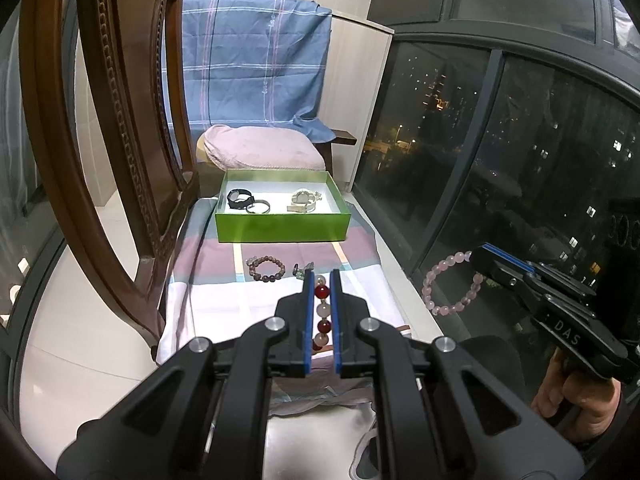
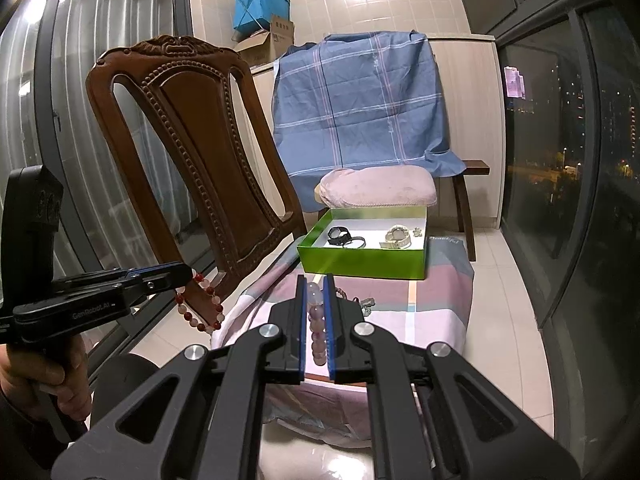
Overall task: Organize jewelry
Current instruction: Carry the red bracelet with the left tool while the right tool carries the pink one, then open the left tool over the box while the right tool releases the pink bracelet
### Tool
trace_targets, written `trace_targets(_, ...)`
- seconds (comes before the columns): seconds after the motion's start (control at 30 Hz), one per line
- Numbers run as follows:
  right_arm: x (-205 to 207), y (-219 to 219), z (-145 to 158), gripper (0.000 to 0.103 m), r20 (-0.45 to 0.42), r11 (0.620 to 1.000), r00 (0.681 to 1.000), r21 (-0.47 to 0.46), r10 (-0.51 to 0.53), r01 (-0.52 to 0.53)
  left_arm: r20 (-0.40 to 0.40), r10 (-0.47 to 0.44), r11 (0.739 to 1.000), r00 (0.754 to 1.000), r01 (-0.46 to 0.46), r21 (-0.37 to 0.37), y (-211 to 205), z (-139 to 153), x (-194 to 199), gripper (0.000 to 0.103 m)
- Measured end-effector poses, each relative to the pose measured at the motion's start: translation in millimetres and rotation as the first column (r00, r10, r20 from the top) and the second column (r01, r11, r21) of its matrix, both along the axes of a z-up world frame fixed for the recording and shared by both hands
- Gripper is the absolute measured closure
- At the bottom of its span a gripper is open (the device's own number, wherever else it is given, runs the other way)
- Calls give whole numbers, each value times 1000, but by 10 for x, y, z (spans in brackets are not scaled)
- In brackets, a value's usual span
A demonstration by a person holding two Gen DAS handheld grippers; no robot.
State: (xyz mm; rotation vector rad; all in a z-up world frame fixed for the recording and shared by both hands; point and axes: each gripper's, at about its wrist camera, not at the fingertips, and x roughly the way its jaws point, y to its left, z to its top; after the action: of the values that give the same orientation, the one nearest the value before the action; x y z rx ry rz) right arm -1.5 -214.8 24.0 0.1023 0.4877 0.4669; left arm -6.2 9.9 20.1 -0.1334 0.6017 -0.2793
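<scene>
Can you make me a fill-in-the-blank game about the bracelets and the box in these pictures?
1. The left gripper is shut on the bracelet with white and ____ beads.
2. The right gripper holds up the pale ____ bracelet.
3. The watches lie in an open ____ box.
4. The brownish bracelet lies on the striped ____ in front of the box.

Missing words: red; pink; green; cloth

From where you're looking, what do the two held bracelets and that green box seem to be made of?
Red-and-white bracelet: glossy round beads with highlights, probably polished stone or glass.
Pink bracelet: translucent pale beads, possibly rose quartz or glass.
Green box: flat matte walls, crisp edges, white inside, likely printed cardboard.
</scene>
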Motion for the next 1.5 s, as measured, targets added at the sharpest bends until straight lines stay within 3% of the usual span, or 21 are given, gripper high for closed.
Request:
trace_targets(0.27, 107, 35, -44, 95, -22, 1000, 1000, -4, -2, 2, -20, -2, 1000, 1000, 2, -6, -16, -45, 99, 96)
trace_targets(0.47, 388, 27, -6, 95, -22, 1000, 1000, 2, 0, 0, -17, 0, 1000, 1000, 0, -2, 10, -9, 398, 96)
trace_targets(0.67, 1134, 2, 241, 95, 26, 1000, 1000, -15, 2, -1, 22, 8, 1000, 1000, -8, 6, 61, 261, 1181, 95)
trace_targets(0.8, 1902, 10, 271, 95, 0, 1000, 1000, -11, -4, 4, 1, 42, 999, 999, -42, 11, 113, 294, 2025, 95)
trace_targets(0.97, 2857, 88, -112, 95, -88, 1000, 996, -21, -17, 15, -89, 64, 997, 994, -59, 51, 147, -107, 2949, 95)
trace_targets(1.07, 3344, 158, -571, 95, -171, 999, 985, -47, -33, 26, -177, 93, 993, 980, -79, 84, 152, -585, 3480, 95)
trace_targets(1.3, 3832, 247, -1363, 93, -315, 994, 947, -102, -65, 35, -336, 109, 985, 936, -56, 164, 101, -1374, 4095, 94)
trace_targets(1.33, 3867, 243, -1409, 77, -325, 993, 943, -114, -75, 40, -343, 126, 980, 931, -63, 189, 103, -1444, 4135, 90)
trace_targets(1.37, 3874, 216, -1405, 52, -313, 991, 945, -123, -95, 59, -341, 141, 976, 929, -73, 205, 131, -1479, 4152, 72)
trace_targets(1.43, 3827, 123, -1282, 44, -277, 987, 952, -123, -133, 102, -307, 179, 970, 935, -116, 212, 193, -1309, 4067, 48)
trace_targets(1.5, 3619, -5, -952, 41, -201, 986, 967, -94, -156, 139, -216, 182, 975, 959, -147, 167, 286, -928, 3793, 35)
